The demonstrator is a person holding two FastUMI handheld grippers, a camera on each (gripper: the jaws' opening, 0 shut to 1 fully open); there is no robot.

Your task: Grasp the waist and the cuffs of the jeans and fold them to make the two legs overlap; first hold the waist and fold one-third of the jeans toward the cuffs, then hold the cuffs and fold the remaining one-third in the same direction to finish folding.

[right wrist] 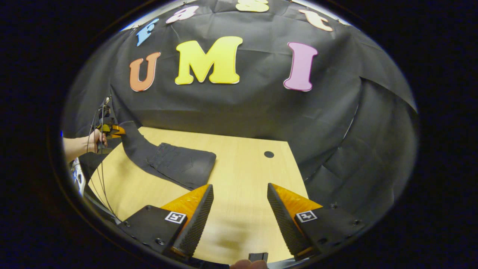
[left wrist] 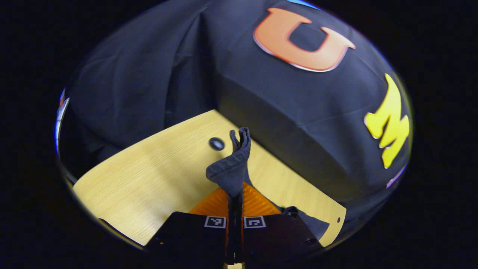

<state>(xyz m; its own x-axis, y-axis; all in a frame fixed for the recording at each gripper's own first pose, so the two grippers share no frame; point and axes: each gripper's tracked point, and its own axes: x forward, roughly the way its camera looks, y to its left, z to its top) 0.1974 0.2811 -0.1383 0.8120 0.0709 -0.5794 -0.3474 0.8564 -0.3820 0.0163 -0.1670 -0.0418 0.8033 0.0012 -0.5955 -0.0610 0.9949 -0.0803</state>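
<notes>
The left gripper [left wrist: 234,201] has its jaws pressed together on a bunched tuft of the dark charcoal denim jeans [left wrist: 230,170], the cloth standing up between them toward 12 o'clock in the left gripper view, above the pale wood-grain tabletop [left wrist: 149,175] with its small dark round hole [left wrist: 216,144] near 11 o'clock of the pinch. In the right gripper view the right gripper [right wrist: 239,220] has its jaws spread wide with nothing between them, hovering over bare tabletop; toward 10 o'clock the jeans [right wrist: 179,164] lie partly folded on the table, and a strip rises from them farther toward 9 o'clock, where a person's hand [right wrist: 93,142] holds the left gripper [right wrist: 112,129]. Which end of the jeans is pinched I cannot tell. The risks, as I judge them: the pinch looks narrow, so the denim's weight could drag it out as the strip is carried over; with one point held, the lifted part may twist or sag so the edges land askew; and pulling could slide the flat portion across the smooth wood and undo the fold, since the right gripper is not pinning it.
</notes>
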